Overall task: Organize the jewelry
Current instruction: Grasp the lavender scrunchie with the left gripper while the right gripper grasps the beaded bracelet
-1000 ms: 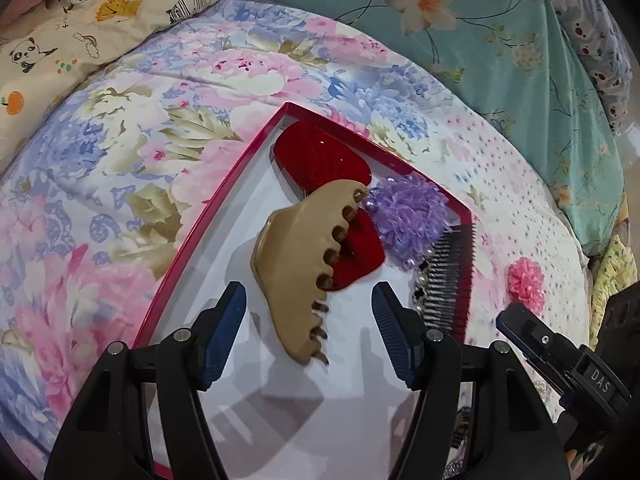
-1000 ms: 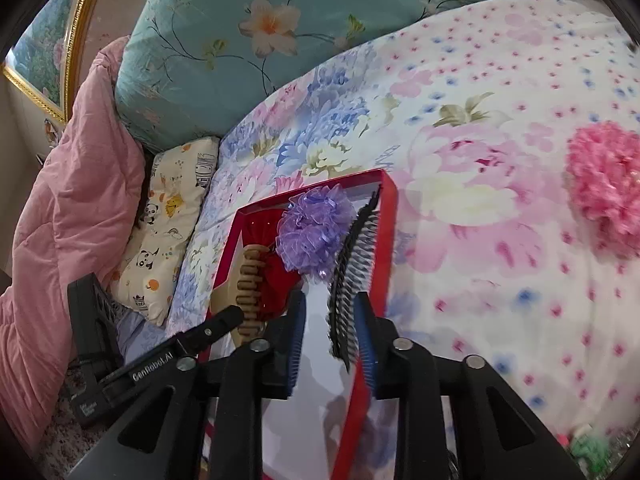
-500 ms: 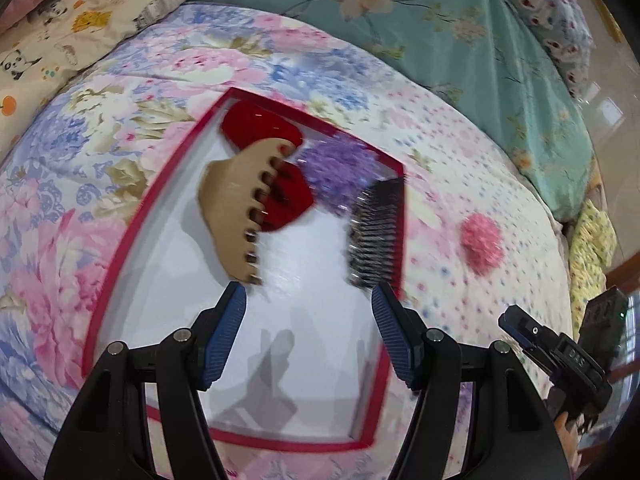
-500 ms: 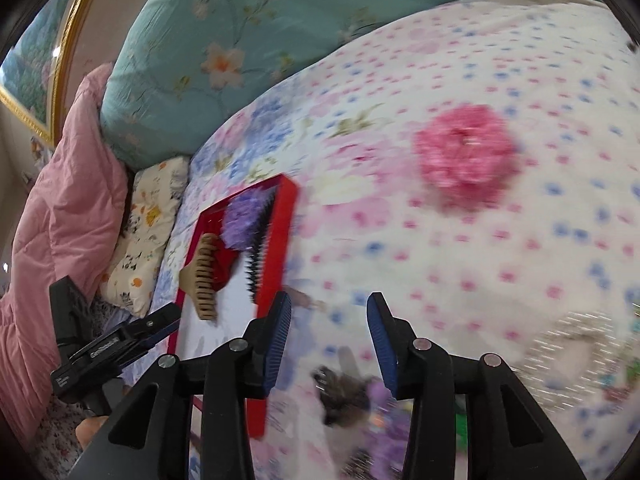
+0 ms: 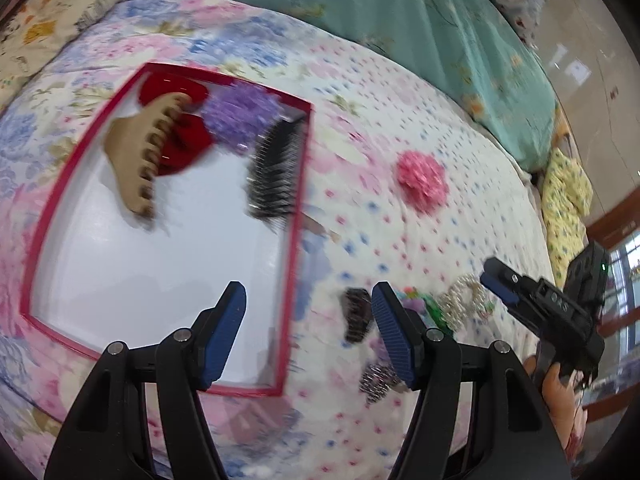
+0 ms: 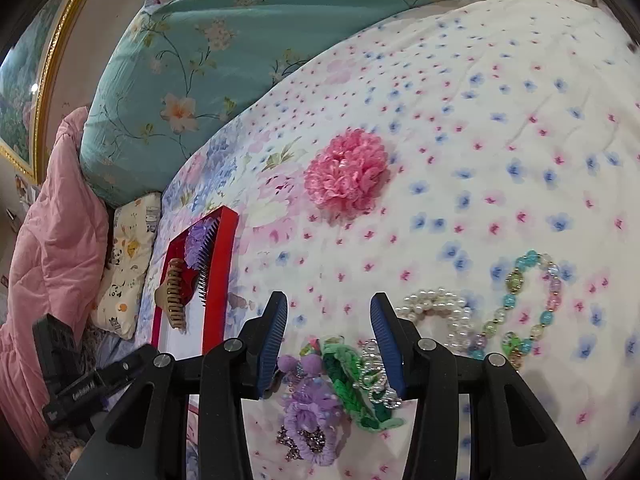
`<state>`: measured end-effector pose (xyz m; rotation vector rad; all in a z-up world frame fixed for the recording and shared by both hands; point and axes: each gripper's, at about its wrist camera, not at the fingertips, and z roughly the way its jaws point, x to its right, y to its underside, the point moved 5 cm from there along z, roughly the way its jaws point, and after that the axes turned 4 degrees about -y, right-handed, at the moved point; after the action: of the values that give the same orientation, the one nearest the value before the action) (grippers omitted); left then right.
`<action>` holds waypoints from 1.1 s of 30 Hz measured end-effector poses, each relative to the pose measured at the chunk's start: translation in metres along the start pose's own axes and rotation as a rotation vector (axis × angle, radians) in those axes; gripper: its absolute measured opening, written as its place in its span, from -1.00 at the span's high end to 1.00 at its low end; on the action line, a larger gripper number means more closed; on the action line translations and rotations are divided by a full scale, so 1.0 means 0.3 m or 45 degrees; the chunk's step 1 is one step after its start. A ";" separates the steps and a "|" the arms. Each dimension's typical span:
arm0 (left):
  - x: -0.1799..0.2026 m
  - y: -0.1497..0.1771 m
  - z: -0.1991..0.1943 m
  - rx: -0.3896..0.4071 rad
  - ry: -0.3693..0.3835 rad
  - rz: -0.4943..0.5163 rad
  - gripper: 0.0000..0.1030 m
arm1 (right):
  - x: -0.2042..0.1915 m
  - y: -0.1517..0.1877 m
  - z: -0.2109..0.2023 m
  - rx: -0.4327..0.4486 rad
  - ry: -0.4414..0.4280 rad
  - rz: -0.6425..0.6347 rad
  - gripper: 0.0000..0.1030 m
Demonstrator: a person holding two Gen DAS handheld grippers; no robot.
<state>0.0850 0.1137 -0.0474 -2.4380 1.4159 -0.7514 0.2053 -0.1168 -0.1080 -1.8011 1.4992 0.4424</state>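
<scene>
Bed surface and surroundings. A floral quilt (image 6: 500, 128), white with small pink and blue blossoms and larger pink and blue blooms toward its left side, covers the bed. A teal flowered pillow (image 6: 208, 52) lies along the far edge, a pink quilted blanket (image 6: 52, 216) and a small cartoon-print pillow (image 6: 128, 268) at the left, below a gilt picture frame (image 6: 44, 80).

A red-rimmed tray (image 5: 298, 240) with a white floor rests on the quilt; it holds a tan claw clip (image 5: 140, 160), a red clip (image 5: 180, 148), a purple scrunchie (image 5: 240, 114) and a black comb (image 5: 276, 168).

Loose on the quilt: a pink scrunchie (image 6: 346, 170), a pearl bracelet (image 6: 440, 312), a glass-bead bracelet (image 6: 528, 304), a green hair tie (image 6: 356, 384) and a purple hair tie (image 6: 312, 420).

The left gripper (image 5: 308, 332) hangs open and empty over the tray's right rim. The right gripper (image 6: 328, 344) hovers over the loose pile, jaws opening, nothing clamped.
</scene>
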 end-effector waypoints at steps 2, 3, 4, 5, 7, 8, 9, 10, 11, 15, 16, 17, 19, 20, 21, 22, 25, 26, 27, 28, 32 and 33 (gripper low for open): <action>0.026 0.013 0.007 -0.012 -0.002 0.018 -0.26 | 0.009 -0.003 -0.007 0.003 0.000 0.003 0.10; 0.040 0.019 0.011 -0.019 0.002 0.025 -0.26 | 0.013 -0.005 -0.013 0.006 0.002 0.003 0.10; 0.054 0.024 0.015 -0.025 0.005 0.034 -0.26 | 0.017 -0.006 -0.021 0.009 0.004 0.002 0.10; 0.064 0.028 0.017 -0.028 0.006 0.039 -0.26 | 0.023 -0.007 -0.031 0.015 0.008 -0.001 0.10; 0.096 0.042 0.027 -0.039 0.018 0.052 -0.26 | 0.034 -0.011 -0.051 0.028 0.026 -0.012 0.10; 0.107 0.048 0.032 -0.044 0.024 0.060 -0.26 | 0.043 -0.012 -0.063 0.037 0.043 -0.021 0.10; 0.124 0.057 0.039 -0.053 0.027 0.073 -0.26 | 0.050 -0.012 -0.072 0.041 0.055 -0.027 0.07; 0.141 0.067 0.046 -0.062 0.028 0.086 -0.26 | 0.059 -0.012 -0.082 0.047 0.073 -0.033 0.04; 0.157 0.079 0.053 -0.072 0.035 0.100 -0.26 | 0.070 -0.011 -0.095 0.053 0.094 -0.046 0.00; 0.220 0.146 0.096 -0.129 0.057 0.143 -0.26 | 0.104 0.009 -0.137 0.057 0.215 -0.131 0.00; 0.229 0.167 0.107 -0.142 0.057 0.149 -0.26 | 0.110 0.013 -0.141 0.051 0.235 -0.152 0.00; 0.236 0.190 0.120 -0.158 0.055 0.153 -0.26 | 0.113 0.021 -0.142 0.041 0.257 -0.177 0.00; 0.256 0.238 0.150 -0.200 0.052 0.174 -0.26 | 0.115 0.033 -0.145 0.031 0.276 -0.216 0.00; 0.262 0.255 0.161 -0.213 0.044 0.183 -0.26 | 0.115 0.039 -0.150 0.027 0.276 -0.232 0.00; 0.268 0.270 0.172 -0.221 0.036 0.190 -0.26 | 0.117 0.043 -0.154 0.029 0.291 -0.247 0.02; 0.272 0.280 0.181 -0.224 0.033 0.192 -0.26 | 0.125 0.047 -0.164 0.041 0.338 -0.274 0.02; 0.289 0.288 0.206 -0.220 0.026 0.203 -0.26 | 0.163 0.047 -0.190 0.071 0.400 -0.274 0.02; 0.297 0.286 0.219 -0.216 0.021 0.218 -0.26 | 0.177 0.044 -0.192 0.073 0.407 -0.259 0.02; 0.304 0.287 0.231 -0.214 0.010 0.235 -0.26 | 0.197 0.039 -0.190 0.073 0.428 -0.244 0.02; 0.308 0.287 0.246 -0.214 -0.008 0.250 -0.26 | 0.207 0.034 -0.185 0.073 0.454 -0.244 0.02; 0.313 0.289 0.286 -0.216 -0.038 0.272 -0.20 | 0.259 0.040 -0.125 0.020 0.513 -0.233 0.07; 0.320 0.288 0.289 -0.201 -0.044 0.285 -0.06 | 0.260 0.044 -0.115 0.025 0.524 -0.249 0.09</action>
<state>0.1057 -0.0180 -0.1274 -2.3351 1.7578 -0.5636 0.2064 -0.1963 -0.1419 -2.0858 1.5626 -0.0455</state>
